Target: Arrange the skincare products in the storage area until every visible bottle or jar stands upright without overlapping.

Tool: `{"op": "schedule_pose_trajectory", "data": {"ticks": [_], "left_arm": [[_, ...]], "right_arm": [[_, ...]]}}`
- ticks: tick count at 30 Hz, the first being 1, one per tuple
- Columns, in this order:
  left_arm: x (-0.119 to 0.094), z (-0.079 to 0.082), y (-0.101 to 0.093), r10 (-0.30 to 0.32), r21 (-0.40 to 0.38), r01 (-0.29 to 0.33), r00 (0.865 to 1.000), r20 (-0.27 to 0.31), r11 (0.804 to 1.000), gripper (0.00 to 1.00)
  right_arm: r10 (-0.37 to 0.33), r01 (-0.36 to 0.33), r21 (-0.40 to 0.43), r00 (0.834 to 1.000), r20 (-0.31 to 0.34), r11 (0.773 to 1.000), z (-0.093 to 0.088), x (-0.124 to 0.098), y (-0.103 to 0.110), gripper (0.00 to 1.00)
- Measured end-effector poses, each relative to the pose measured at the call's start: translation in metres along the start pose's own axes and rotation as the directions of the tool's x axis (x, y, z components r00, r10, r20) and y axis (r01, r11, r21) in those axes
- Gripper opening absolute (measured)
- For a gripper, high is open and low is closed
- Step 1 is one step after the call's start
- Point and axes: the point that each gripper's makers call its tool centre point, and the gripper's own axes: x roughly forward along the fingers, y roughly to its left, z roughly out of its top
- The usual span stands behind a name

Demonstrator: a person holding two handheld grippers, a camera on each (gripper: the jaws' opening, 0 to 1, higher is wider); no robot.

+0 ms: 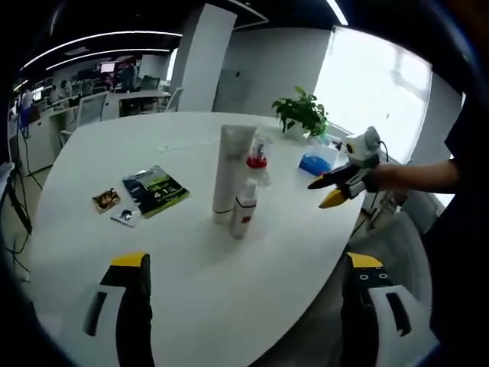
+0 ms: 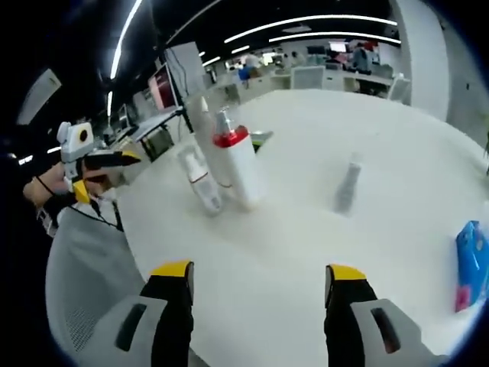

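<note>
On the white table (image 1: pixel 191 306) a tall white tube (image 1: pixel 231 172) stands upright. A small white bottle (image 1: pixel 244 208) with a red mark is right in front of it, and a red-capped bottle (image 1: pixel 257 162) just behind. My left gripper (image 1: pixel 247 261) is open, well short of them. In the right gripper view the red-collared white bottle (image 2: pixel 235 168) and the small white bottle (image 2: pixel 197 182) stand close together. A small clear bottle (image 2: pixel 348 187) stands apart to their right. My right gripper (image 2: pixel 260 271) is open above bare table.
A blue packet (image 1: pixel 315 162) (image 2: pixel 472 264) lies near the table's edge, with a potted plant (image 1: pixel 302 113) beyond it. A brochure (image 1: pixel 155 189) and two small sachets (image 1: pixel 107 200) lie to the left. A grey chair (image 2: pixel 92 267) stands by the table edge.
</note>
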Motion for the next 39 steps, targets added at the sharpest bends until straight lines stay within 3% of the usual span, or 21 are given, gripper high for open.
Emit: {"op": "schedule_pose_trajectory", "data": {"ticks": [8,18,27,31,39], "left_arm": [[0.004,-0.006,0.006,0.002,-0.016,-0.002,1.000,-0.012,1.000,0.97],[0.010,-0.011,0.009,-0.002,-0.037,0.002,1.000,-0.021,0.999,0.96],[0.017,-0.013,0.013,-0.009,-0.049,0.008,1.000,-0.027,0.999,0.96],[0.018,-0.015,0.015,-0.012,-0.054,0.010,0.999,-0.033,0.998,0.96],[0.021,-0.014,0.020,-0.013,-0.066,0.011,0.999,-0.033,0.998,0.96]], "right_arm": [[-0.031,0.034,0.039,0.998,-0.056,0.999,0.004,0.023,-0.029,0.64],[-0.066,0.071,0.036,0.989,-0.134,0.997,0.005,0.041,-0.043,0.59],[-0.113,0.131,0.077,0.973,-0.202,0.988,0.016,0.049,-0.071,0.48],[-0.110,0.136,0.110,0.970,-0.217,0.985,0.024,0.056,-0.080,0.48],[-0.129,0.156,0.089,0.958,-0.256,0.984,0.040,0.070,-0.090,0.47]]}}
